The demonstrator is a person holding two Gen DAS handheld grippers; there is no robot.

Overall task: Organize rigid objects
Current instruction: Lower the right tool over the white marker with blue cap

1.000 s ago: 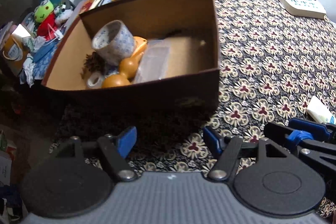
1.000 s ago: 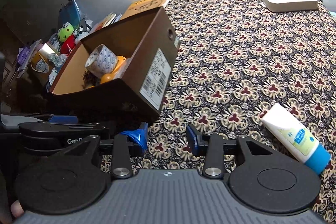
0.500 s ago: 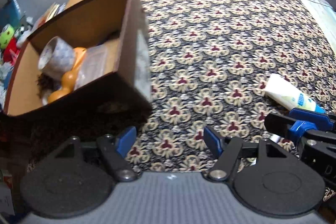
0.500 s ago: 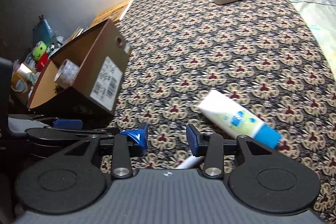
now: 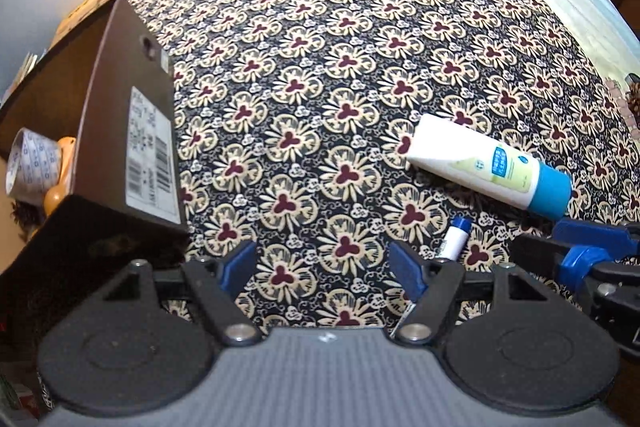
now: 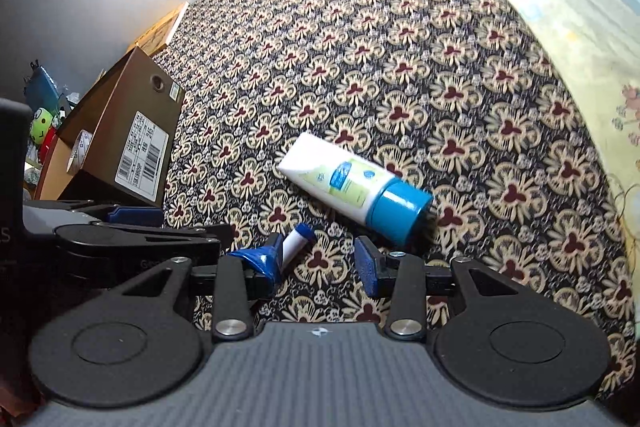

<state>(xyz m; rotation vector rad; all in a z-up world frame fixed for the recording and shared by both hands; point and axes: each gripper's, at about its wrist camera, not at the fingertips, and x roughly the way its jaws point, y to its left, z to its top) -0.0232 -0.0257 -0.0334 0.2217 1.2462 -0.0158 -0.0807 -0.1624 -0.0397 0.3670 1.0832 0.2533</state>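
Reaching toward loose items on the patterned bed cover (image 6: 440, 39), both tongs gape wide and carry nothing. The right tongs (image 6: 316, 259) hover over a small blue-capped stick (image 6: 296, 241), with the white tube (image 6: 352, 183) just beyond. Next, I judge: close on the stick, then carry it to the brown box (image 6: 120, 131).

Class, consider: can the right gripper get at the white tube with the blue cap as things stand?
Probably yes: the right gripper is open, the tube lies flat just ahead, and only a small stick sits nearby.
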